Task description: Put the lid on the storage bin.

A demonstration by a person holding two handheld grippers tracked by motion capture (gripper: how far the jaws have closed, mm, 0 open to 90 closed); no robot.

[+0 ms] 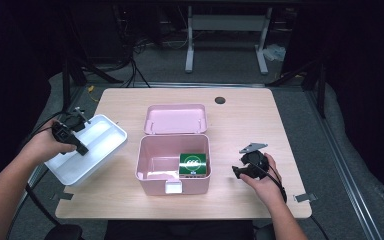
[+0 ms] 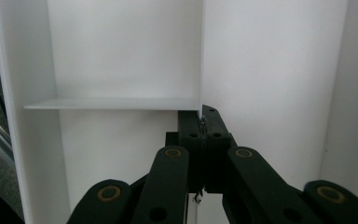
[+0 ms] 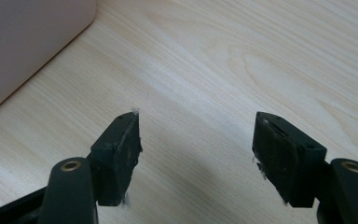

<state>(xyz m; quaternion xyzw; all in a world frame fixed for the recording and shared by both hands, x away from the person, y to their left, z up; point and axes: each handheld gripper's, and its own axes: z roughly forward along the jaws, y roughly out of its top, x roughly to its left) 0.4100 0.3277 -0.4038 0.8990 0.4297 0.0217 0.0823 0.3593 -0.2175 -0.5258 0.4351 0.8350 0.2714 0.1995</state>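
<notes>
A white divided tray (image 1: 100,137) is held tilted over the table's left edge. My left gripper (image 1: 82,149) is shut on the thin partition wall inside it. In the left gripper view the two jaws (image 2: 204,123) meet on that wall, with the tray's white compartments (image 2: 121,56) behind them. An open pink box (image 1: 141,160) stands at the table's middle with its lid (image 1: 176,119) lying just behind it. A green packet (image 1: 193,164) sits in the box's right end. My right gripper (image 1: 236,171) rests low to the right of the box, open (image 3: 196,140), nothing between its jaws.
The light wooden table (image 1: 240,130) has a round dark cable hole (image 1: 220,100) at the back. The pink box's wall (image 3: 28,37) lies close to the left of the right gripper's jaws. Beyond the table stand a white desk frame (image 1: 227,30) and cables on the floor.
</notes>
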